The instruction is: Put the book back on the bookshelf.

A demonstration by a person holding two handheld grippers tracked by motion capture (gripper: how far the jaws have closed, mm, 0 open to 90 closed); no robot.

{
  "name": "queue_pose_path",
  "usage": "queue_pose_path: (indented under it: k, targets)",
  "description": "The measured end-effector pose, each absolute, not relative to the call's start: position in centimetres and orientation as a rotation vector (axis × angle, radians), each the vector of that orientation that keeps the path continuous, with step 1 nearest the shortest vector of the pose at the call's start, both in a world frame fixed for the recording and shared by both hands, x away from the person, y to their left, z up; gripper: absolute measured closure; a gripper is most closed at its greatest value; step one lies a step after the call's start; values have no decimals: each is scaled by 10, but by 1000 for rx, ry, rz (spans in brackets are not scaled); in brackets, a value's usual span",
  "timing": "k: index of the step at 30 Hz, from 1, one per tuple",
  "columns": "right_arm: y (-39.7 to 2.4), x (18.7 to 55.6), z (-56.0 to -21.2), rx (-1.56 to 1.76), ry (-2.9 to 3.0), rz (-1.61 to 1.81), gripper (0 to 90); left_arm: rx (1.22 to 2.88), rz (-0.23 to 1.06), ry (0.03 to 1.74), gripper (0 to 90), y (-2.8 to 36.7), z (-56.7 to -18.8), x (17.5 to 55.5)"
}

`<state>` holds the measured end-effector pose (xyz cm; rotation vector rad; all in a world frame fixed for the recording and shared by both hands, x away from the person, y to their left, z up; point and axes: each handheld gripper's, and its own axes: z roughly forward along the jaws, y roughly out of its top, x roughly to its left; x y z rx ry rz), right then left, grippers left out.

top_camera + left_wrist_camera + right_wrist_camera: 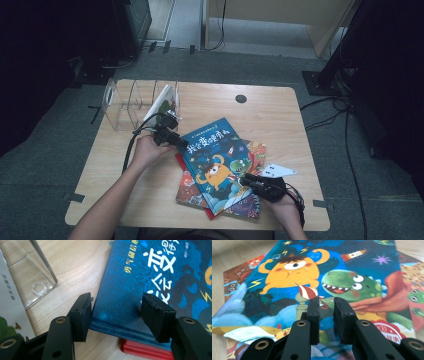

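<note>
in the right gripper view the right gripper (326,305) sits low over the blue book (337,277), its jaws drawn close with a narrow gap and nothing pinched between them; the cover art reads plainly here, a yellow one-eyed monster and a green dinosaur. in the left gripper view the left gripper (116,303) has its jaws spread wide around a corner of the same blue book (155,277), one pad just at the book's edge and the other resting over the cover, not clamped. that view also picks out a red book (142,350) edge peeking from under the blue one, and the base of a clear acrylic rack (32,277).

the high view puts it together: the blue book (217,162) lies tilted on top of a small stack near the middle of the wooden table (280,115), left gripper (167,134) at its upper left corner, right gripper (260,184) at its lower right. farther back the clear rack (127,102) holds one white book (162,102). beyond the table lie grey carpet and trailing cables in a dim room.
</note>
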<state>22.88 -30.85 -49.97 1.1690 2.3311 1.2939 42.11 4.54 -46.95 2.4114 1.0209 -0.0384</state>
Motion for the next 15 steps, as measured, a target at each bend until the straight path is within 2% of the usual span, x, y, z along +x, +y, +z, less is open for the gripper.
queue_pose_path:
  k: [10, 15]
  targets:
    - [-324, 220, -499, 1176, 2304, 1244, 817, 2425, -27, 1027, 432, 45, -468, 409]
    - [-337, 211, -498, 1187, 2283, 1207, 840, 2402, -46, 1022, 464, 45, -464, 415]
